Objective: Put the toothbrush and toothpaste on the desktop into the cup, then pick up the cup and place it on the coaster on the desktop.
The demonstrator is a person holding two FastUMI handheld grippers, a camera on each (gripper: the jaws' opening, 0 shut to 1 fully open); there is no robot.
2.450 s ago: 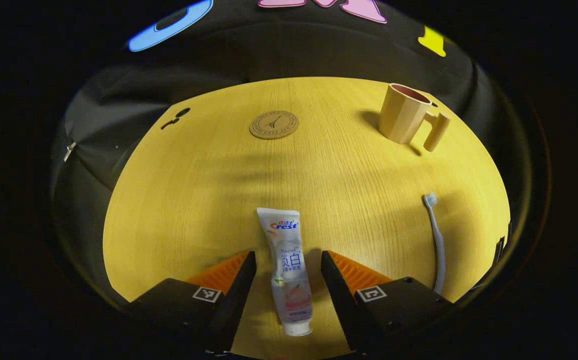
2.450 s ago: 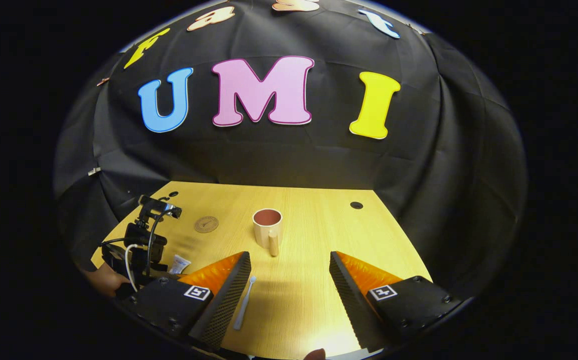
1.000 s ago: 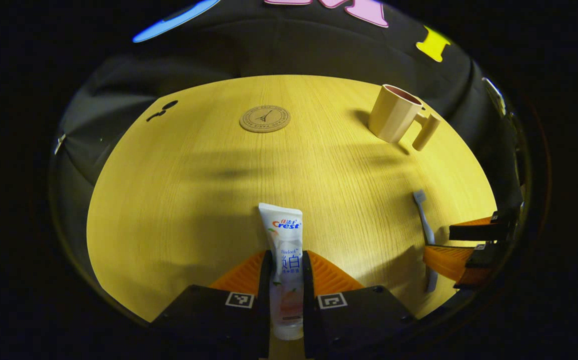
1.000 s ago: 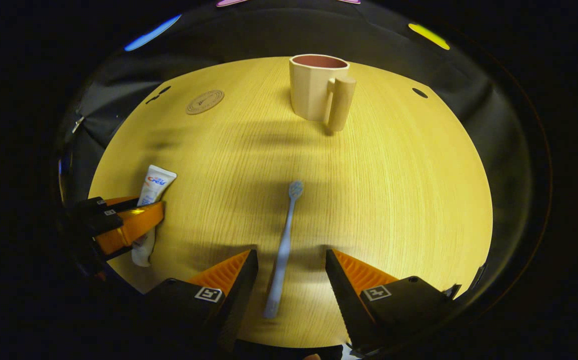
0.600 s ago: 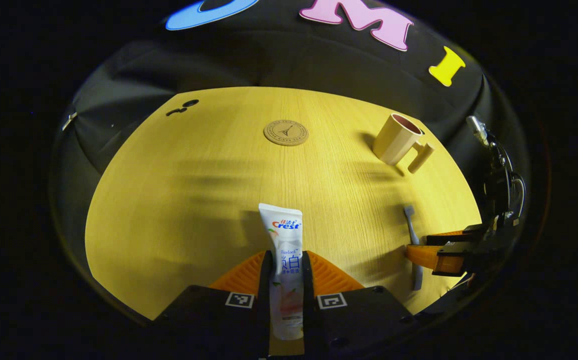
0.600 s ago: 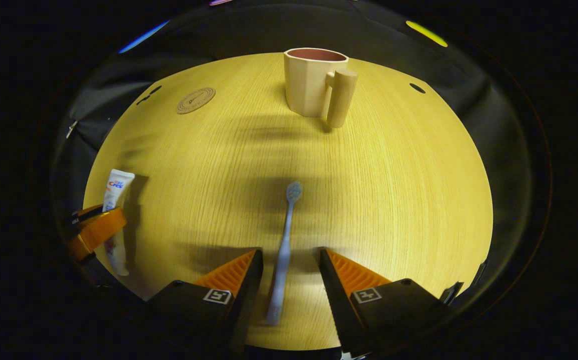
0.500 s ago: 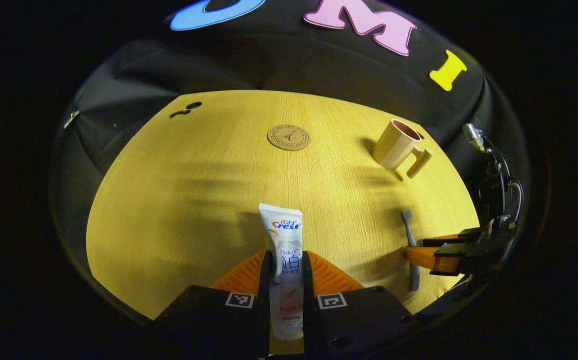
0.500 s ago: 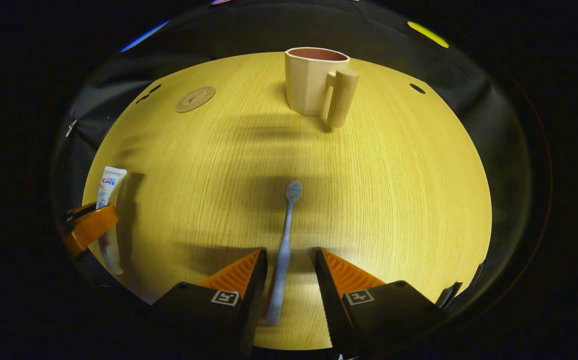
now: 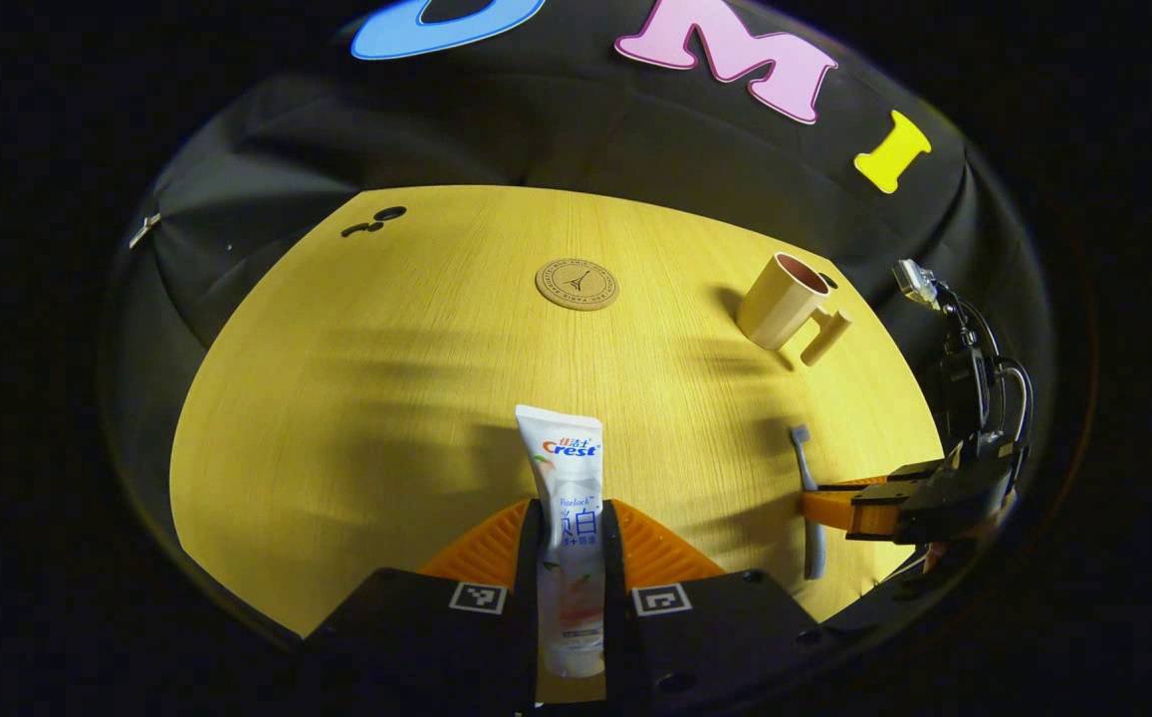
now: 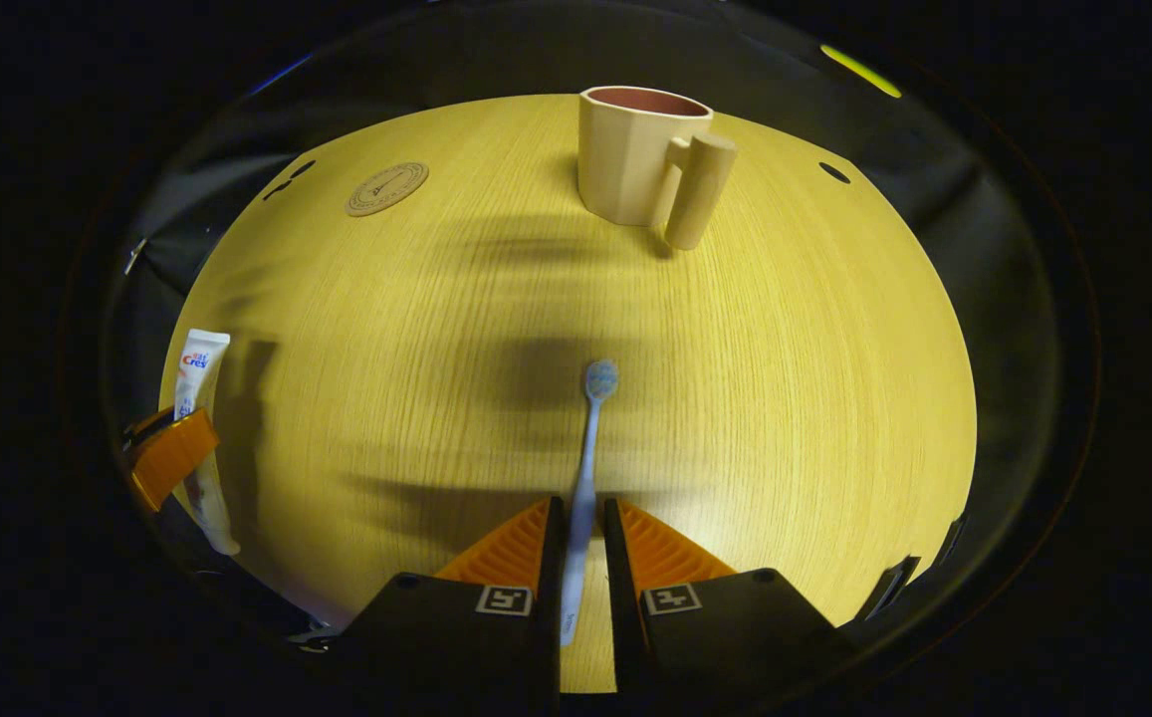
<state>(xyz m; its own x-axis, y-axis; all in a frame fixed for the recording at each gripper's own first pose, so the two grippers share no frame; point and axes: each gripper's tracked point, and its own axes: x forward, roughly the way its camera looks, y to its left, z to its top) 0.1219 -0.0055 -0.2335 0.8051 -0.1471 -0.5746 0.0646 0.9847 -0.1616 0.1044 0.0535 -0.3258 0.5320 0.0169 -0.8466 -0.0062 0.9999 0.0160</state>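
- Left claw (image 9: 572, 538) is clamped on the toothpaste (image 9: 568, 498), tube pointing forward.
- Right claw (image 10: 581, 558) is clamped on the toothbrush (image 10: 587, 458), bristles forward.
- The cup (image 10: 640, 154) stands straight ahead of the right claw, which looks nearer it; the coaster (image 9: 576, 284) lies ahead of the left.

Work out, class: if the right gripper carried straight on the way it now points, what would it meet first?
Probably the cup. The right gripper, shut on the toothbrush, points up the desktop towards it, with bare wood between; the line may pass slightly left of the cup, since depth is unclear.
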